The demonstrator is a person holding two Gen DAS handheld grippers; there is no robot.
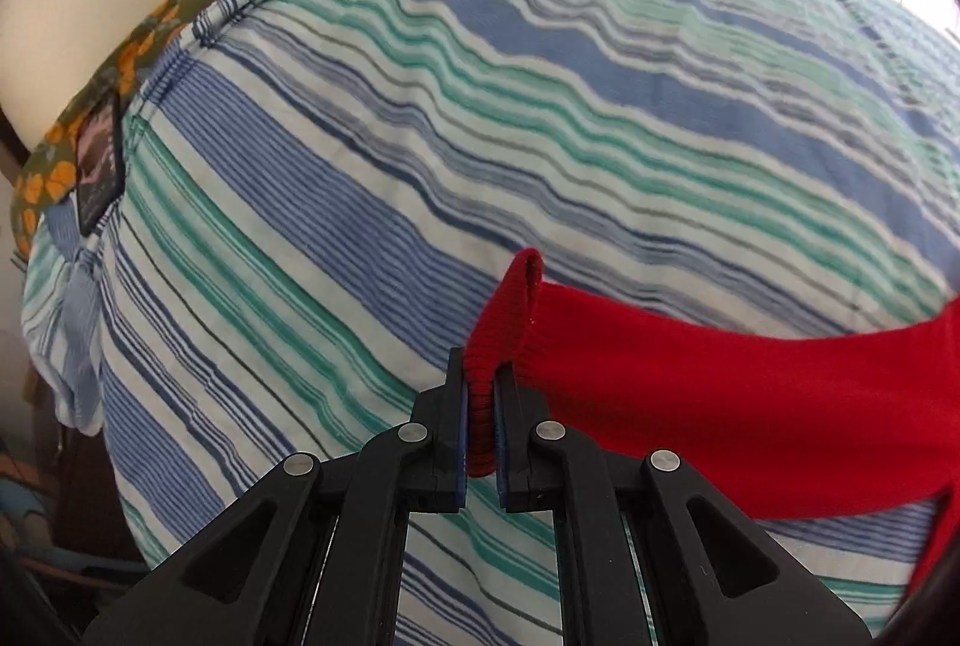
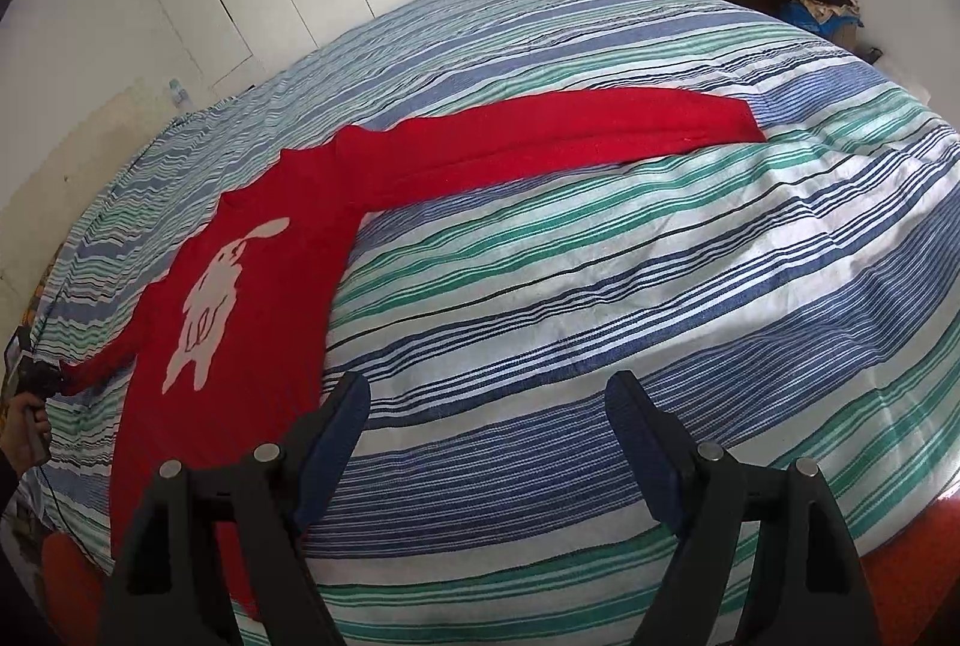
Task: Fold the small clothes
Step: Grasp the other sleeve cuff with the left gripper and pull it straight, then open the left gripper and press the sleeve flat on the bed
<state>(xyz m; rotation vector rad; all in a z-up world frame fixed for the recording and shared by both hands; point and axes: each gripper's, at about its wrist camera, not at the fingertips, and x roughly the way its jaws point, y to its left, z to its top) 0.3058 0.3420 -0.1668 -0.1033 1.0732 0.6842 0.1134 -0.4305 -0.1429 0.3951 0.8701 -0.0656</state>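
left wrist: the left gripper [image 1: 480, 406] has its jaws clamped on the ribbed cuff [image 1: 501, 334] of a red sweater [image 1: 690, 406], which lies on a striped bedspread [image 1: 420, 135]. right wrist: the right gripper [image 2: 487, 406] hovers with jaws wide apart over the bedspread, just beside the sweater's body; the other sleeve [image 2: 570, 129] stretches flat across the bed.
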